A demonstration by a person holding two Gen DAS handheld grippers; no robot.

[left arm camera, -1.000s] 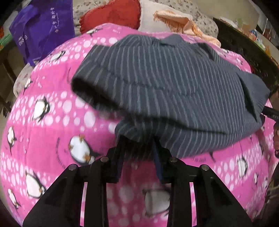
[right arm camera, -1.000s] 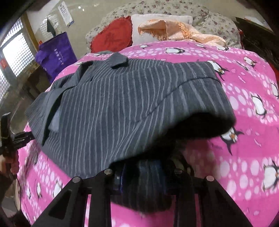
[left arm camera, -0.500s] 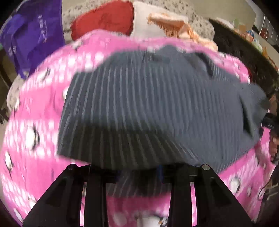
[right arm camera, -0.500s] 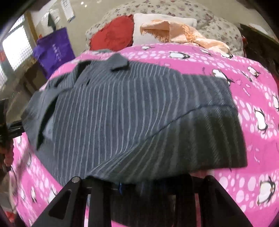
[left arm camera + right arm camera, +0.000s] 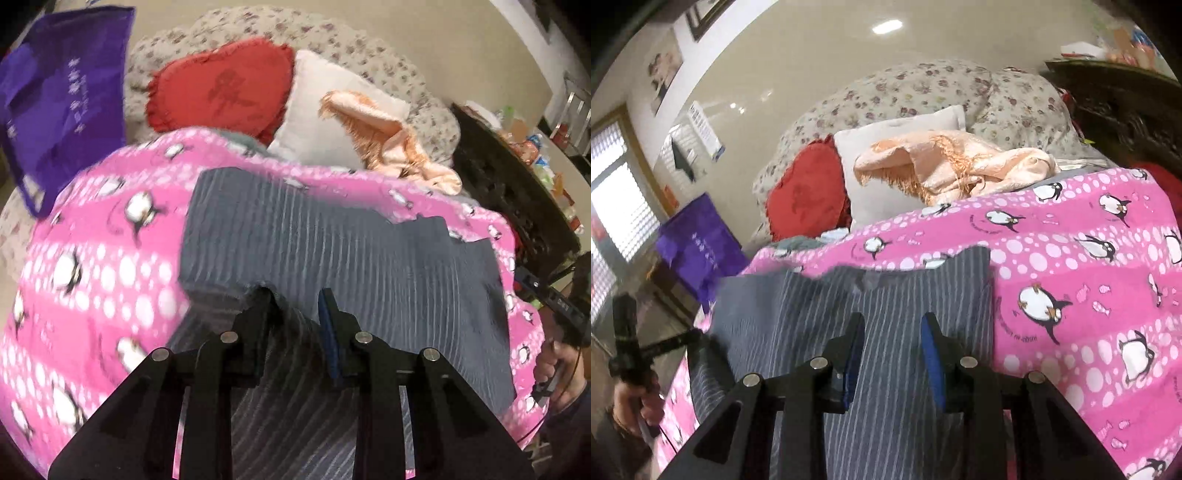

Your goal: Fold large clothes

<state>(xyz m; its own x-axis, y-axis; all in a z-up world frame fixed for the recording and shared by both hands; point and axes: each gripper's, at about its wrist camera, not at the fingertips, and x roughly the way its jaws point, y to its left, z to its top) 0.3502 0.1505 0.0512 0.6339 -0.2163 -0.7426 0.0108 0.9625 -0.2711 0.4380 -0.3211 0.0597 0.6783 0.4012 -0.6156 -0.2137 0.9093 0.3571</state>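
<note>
1. Lying spread and doubled over on the pink penguin-print blanket [image 5: 92, 280]: the dark grey pinstriped garment [image 5: 332, 251], its far edge toward the pillows, its near part running under both tools.
2. Left gripper [image 5: 295, 308]: standing wide, striped cloth showing through the gap, nothing pinched.
3. Right gripper [image 5: 892, 334]: likewise wide apart, just above the striped cloth [image 5: 886, 295], gripping nothing.
4. Risk of snagging: with the fingertips so close to the fabric, could catch a ridge on pulling back and drag the top layer out of line.
5. Risk of a crooked fold: far edge looks stepped and uneven in both views, probably the collar or a sleeve poking out; likely to worsen with each further fold unless squared first.
6. Risk of creep: soft, rounded bedding underneath, so may let the folded layers slide or bunch toward the bed edge on the left gripper's side.
7. Risk of pinching blanket along with garment on the next grasp near the hem.
8. Writing: white characters on the purple fabric bag [image 5: 66, 96], too blurred to read; small print beside the penguins, unreadable; a darker motif on the red heart-shaped cushion [image 5: 221, 88], not legible; papers on the wall in the right view, too small to tell.
</note>
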